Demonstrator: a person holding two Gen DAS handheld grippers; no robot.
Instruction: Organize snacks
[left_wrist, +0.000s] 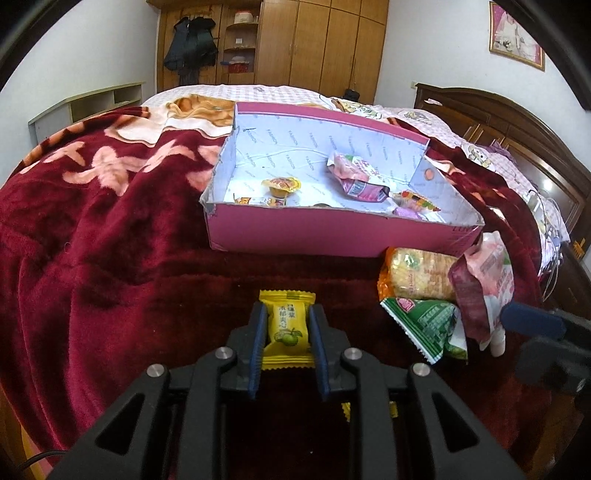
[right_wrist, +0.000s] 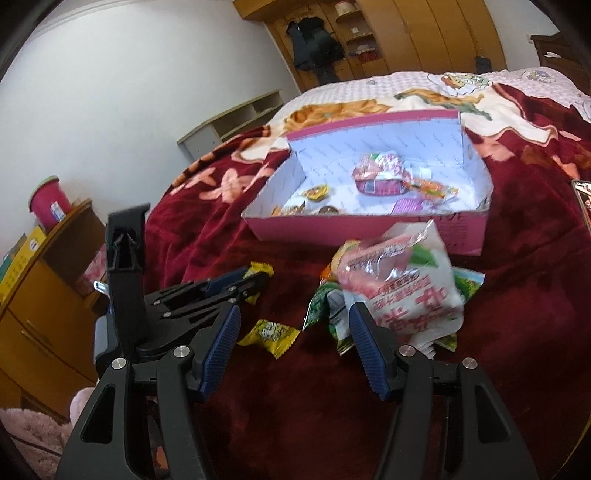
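My left gripper (left_wrist: 287, 314) is shut on a small yellow candy packet (left_wrist: 286, 325), held just above the red blanket in front of the pink cardboard box (left_wrist: 332, 236). The right wrist view shows the same gripper (right_wrist: 255, 282) from the side, with the yellow wrapper at its tips. My right gripper (right_wrist: 293, 317) is open over the blanket with nothing between its fingers. A pink-and-white snack bag (right_wrist: 399, 280) lies just beyond its right finger (right_wrist: 364, 332). A second yellow candy (right_wrist: 267, 334) lies beyond its left finger.
The box holds a jelly cup (left_wrist: 280, 186), a pink pouch (left_wrist: 354, 173) and a gummy pack (left_wrist: 413, 199). In front of its right corner lie a rice cracker pack (left_wrist: 417, 273) and a green packet (left_wrist: 428, 328). A wooden cabinet (right_wrist: 40, 317) stands left of the bed.
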